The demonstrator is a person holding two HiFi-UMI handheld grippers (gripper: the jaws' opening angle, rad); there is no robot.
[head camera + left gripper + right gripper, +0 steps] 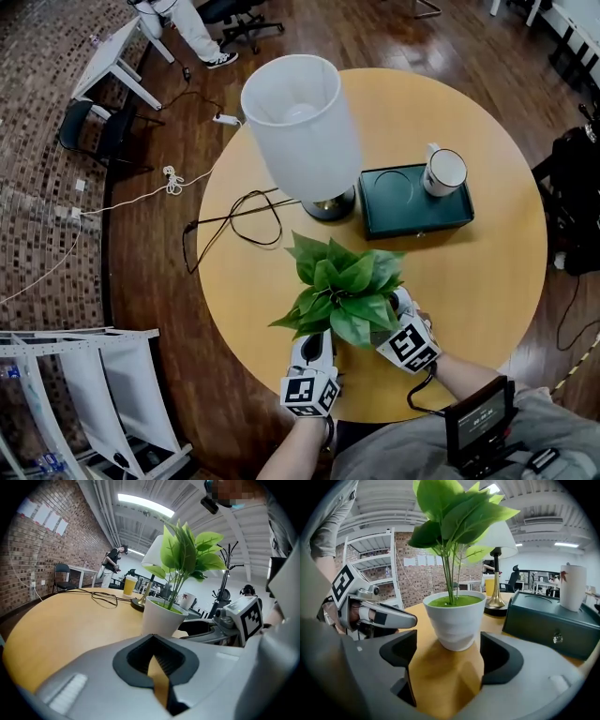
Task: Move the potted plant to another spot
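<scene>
Left hand-held gripper [317,345] and right hand-held gripper [401,305]: light grey shells, black pads, black-and-white marker cubes [309,394]. Black cable [419,398], black screen unit [478,417], grey clothing [553,431].

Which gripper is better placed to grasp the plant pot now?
Right. The right gripper has open jaws, with the white pot centred just ahead of them. The left gripper has its jaws nearly shut, too narrow to take the pot.

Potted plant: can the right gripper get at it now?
Probably yes: the right gripper has its jaws apart and the potted plant stands straight ahead, with only bare table between.
</scene>
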